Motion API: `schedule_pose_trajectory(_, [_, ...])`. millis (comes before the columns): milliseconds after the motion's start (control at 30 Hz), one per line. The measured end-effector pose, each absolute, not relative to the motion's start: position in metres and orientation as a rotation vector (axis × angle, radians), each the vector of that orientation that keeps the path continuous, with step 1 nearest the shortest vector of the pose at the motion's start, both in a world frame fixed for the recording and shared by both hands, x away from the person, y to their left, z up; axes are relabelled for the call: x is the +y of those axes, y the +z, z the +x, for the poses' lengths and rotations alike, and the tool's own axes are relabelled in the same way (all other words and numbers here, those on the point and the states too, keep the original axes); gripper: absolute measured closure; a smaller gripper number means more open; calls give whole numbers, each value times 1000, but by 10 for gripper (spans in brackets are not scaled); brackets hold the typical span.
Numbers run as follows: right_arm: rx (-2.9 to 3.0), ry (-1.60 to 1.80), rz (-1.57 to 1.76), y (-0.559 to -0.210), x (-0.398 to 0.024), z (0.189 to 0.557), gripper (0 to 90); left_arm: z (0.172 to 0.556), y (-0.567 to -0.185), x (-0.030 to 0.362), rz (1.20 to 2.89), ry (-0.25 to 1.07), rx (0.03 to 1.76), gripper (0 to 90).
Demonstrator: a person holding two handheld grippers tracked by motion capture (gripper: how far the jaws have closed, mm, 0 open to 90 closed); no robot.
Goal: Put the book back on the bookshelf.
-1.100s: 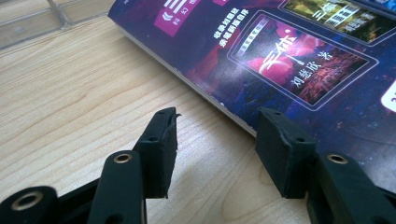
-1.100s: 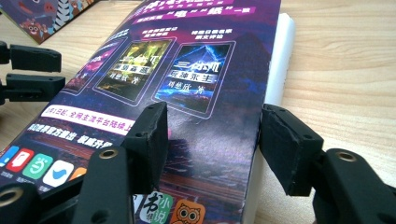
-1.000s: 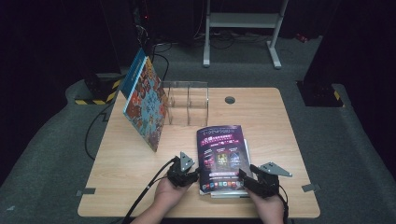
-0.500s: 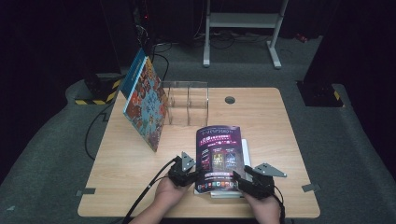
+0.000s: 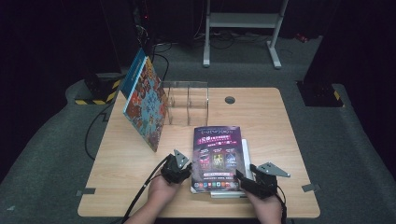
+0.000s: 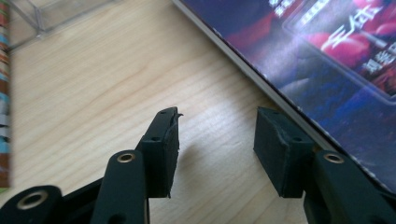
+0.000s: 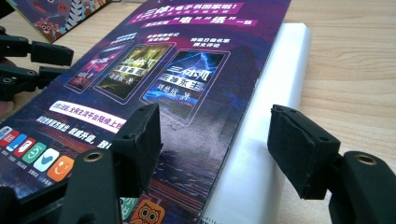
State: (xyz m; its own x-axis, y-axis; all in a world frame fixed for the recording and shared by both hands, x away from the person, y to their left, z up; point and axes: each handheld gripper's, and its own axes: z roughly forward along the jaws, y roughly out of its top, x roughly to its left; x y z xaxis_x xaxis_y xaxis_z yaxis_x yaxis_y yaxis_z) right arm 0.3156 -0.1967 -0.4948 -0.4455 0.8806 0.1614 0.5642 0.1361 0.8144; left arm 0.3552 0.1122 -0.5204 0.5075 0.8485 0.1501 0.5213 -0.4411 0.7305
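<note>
From above, the purple book [image 5: 217, 156] lies flat atop a white book [image 5: 244, 158] at the table's [image 5: 280, 135] near edge, shifted slightly left since a second ago. The left gripper [image 6: 215, 135] gapes half-open over bare wood beside the cover's edge, gripping nothing. The right gripper [image 7: 215, 135] has just been opening and straddles both books' edges, pads clear, so the hold looks released.

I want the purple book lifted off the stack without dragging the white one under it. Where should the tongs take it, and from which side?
Probably its near right edge, coming in level from the person's side. The purple book lies flat, but the white book beneath juts out past its right edge, so that edge sits raised off the table. The right tongs stand open there already, their jaws having just been opening, gripping nothing.
</note>
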Motion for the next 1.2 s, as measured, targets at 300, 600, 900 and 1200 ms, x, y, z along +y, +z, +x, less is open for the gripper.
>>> schedule_pose_trajectory(300, [2067,1217,1404,-496,-199,318,342,366,-519,106,2098,641,1130,518])
schedule_pose_trajectory(600, [2035,1210,1462,-498,-210,322,255,365,-510,80,2079,637,1060,532])
schedule_pose_trajectory(900, [2031,1238,1537,-503,-222,328,241,345,-495,84,1980,677,1009,494])
schedule_pose_trajectory(1200, [2044,1301,1590,-508,-222,333,213,343,-500,78,2018,621,1000,501])
